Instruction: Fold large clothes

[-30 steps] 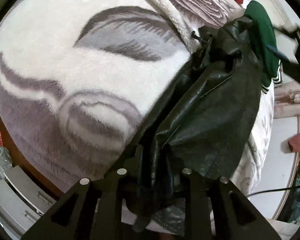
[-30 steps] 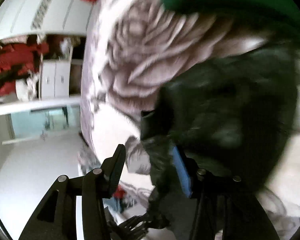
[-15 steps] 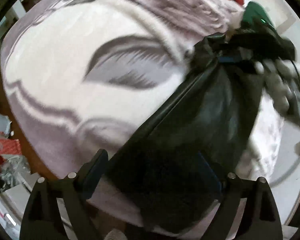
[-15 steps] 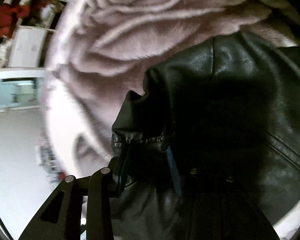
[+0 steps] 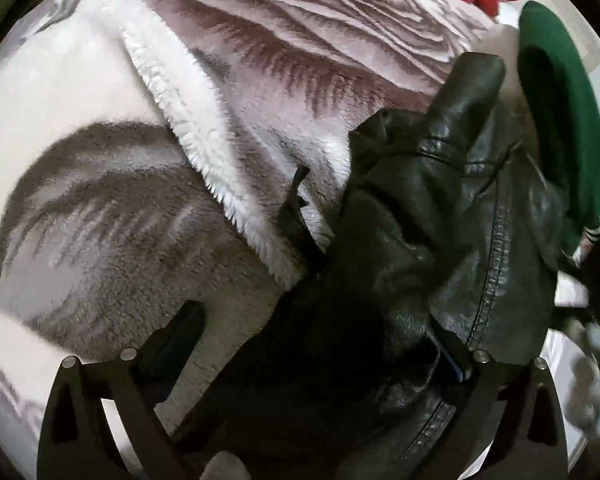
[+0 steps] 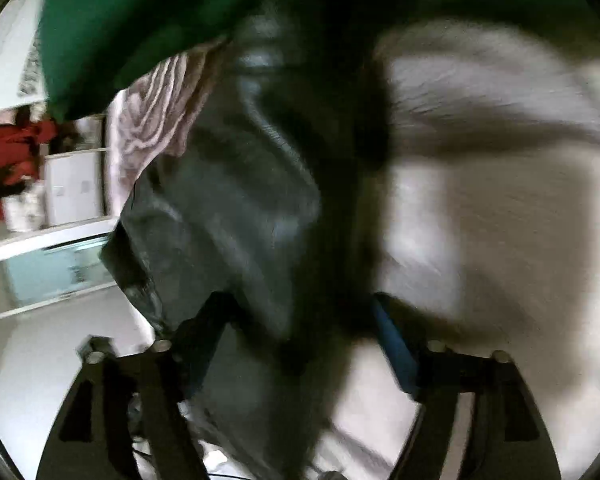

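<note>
Both grippers, left gripper [image 5: 316, 344] and right gripper [image 6: 300, 320], wide apart around black leather jacket [image 5: 440, 248].

A fleecy grey-and-white rose-patterned blanket [image 5: 100, 184] covers the bed; white cabinets [image 6: 74, 190] stand beyond pale floor [image 6: 32, 344].

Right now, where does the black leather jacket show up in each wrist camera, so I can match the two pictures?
Left wrist: black leather jacket fills the lower right, running up from between the fingers of the left gripper.
Right wrist: it hangs, blurred, down the centre between the fingers of the right gripper.
Shared landmark: green garment, right edge in left view, top in right view.
</note>
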`<control>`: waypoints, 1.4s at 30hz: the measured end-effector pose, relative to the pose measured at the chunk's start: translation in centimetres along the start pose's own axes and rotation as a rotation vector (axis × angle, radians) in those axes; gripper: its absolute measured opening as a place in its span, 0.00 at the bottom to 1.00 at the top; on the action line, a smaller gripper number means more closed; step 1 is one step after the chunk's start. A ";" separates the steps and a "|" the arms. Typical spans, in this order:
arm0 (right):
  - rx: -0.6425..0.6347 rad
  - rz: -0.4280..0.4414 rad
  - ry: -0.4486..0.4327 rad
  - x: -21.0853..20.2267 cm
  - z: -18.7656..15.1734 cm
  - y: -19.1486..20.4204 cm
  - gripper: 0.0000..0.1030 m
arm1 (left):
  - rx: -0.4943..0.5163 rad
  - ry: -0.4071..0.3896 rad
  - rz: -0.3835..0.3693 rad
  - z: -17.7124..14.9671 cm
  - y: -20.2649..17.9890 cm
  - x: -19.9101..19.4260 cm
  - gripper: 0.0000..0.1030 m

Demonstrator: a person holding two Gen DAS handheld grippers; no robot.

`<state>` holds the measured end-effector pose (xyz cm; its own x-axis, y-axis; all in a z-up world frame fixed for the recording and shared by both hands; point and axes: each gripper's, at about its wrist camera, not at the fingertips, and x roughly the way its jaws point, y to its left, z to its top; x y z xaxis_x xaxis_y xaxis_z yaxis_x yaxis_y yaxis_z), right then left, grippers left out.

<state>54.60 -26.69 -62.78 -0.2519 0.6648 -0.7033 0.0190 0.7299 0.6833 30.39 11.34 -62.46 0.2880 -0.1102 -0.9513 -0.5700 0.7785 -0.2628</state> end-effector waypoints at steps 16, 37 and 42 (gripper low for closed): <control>0.328 0.214 -0.386 -13.4 -17.2 -8.8 0.21 | 0.293 -0.065 0.033 -3.4 -8.2 -7.6 1.00; 0.355 0.284 -0.381 -11.4 -20.8 -19.6 0.61 | 0.283 0.032 0.085 -11.9 -16.3 1.8 1.00; 0.277 0.270 -0.427 -12.5 -20.3 -16.5 0.23 | 0.265 0.031 0.066 -11.4 -16.5 2.3 1.00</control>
<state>37.82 -50.26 -61.25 0.2086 0.7965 -0.5675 0.2956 0.5018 0.8129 31.65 -8.79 -62.20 0.2305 -0.0694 -0.9706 -0.3640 0.9189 -0.1521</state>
